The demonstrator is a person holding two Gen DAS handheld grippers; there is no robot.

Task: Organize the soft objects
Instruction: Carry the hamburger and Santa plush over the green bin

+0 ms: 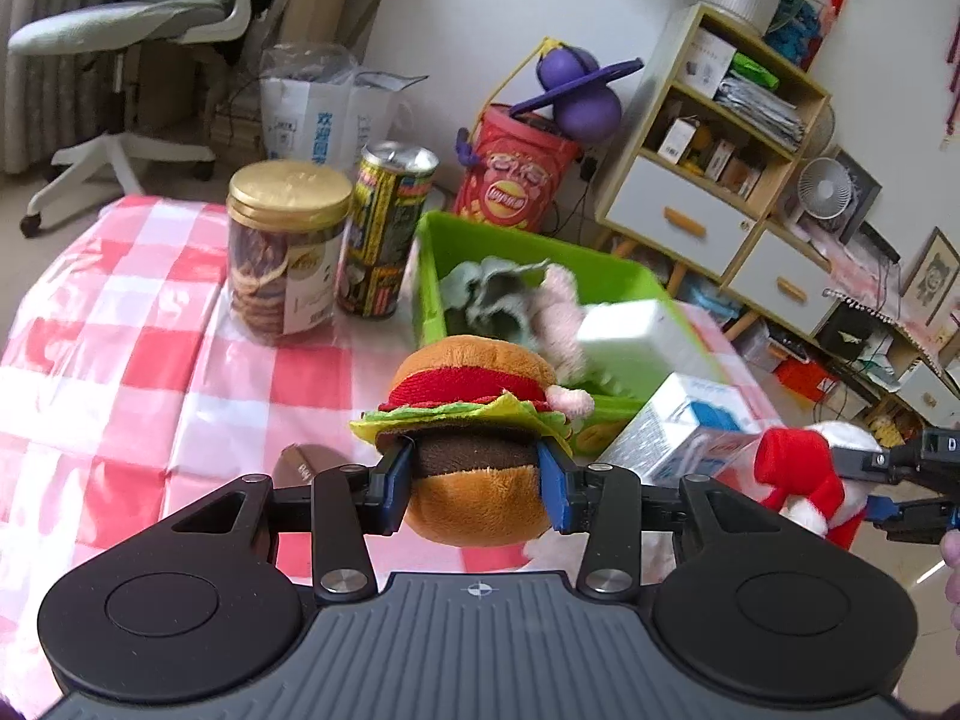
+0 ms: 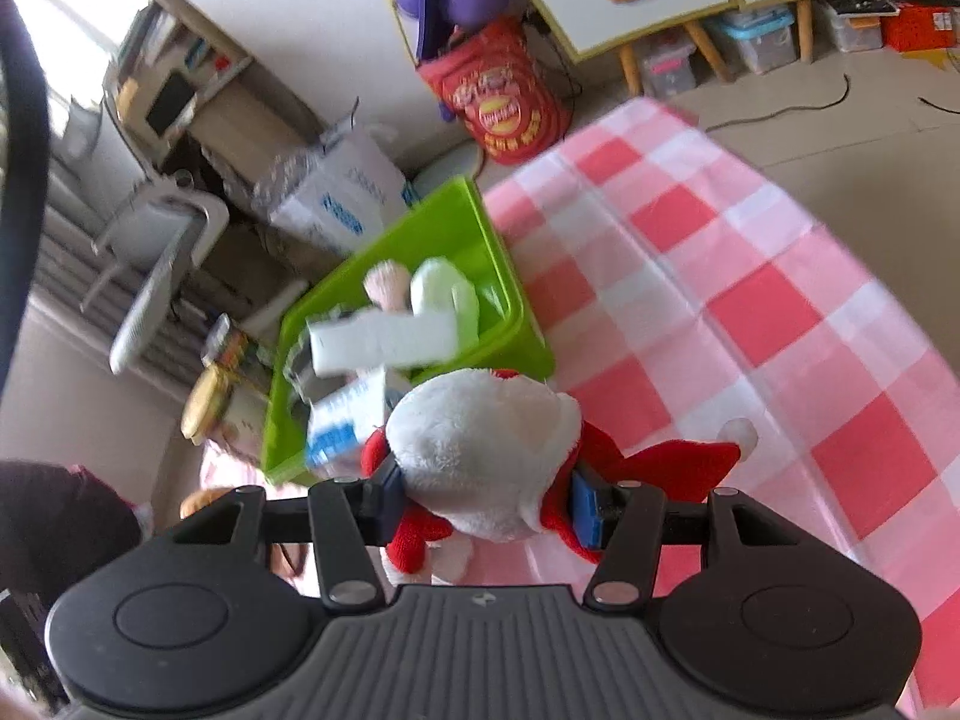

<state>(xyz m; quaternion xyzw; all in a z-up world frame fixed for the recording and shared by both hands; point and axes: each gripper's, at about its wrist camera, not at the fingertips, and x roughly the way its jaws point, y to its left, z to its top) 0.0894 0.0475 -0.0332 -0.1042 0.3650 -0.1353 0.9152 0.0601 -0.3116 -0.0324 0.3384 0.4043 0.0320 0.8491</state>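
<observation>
A: Item one, bin (image 1: 606,267), green, on the checked cloth (image 1: 120,324). Contents: grey-green plush, pink plush, a white box propped across the top.
B: Risk?
A: Crowded. A toy dropped onto that box may slide out over the rim.
B: Item two?
A: Carton (image 1: 684,438), blue and white, just beside the bin's near edge. Either arm swinging in could knock it over.
B: Item three?
A: Burger (image 1: 474,438), clamped at the patty by the left gripper (image 1: 477,483), lifted short of the bin. Squashy; could squirm loose.
B: Last?
A: Santa (image 2: 480,450), pinched in the right gripper (image 2: 483,498), near the bin. Both arms converge; collision likely.
</observation>
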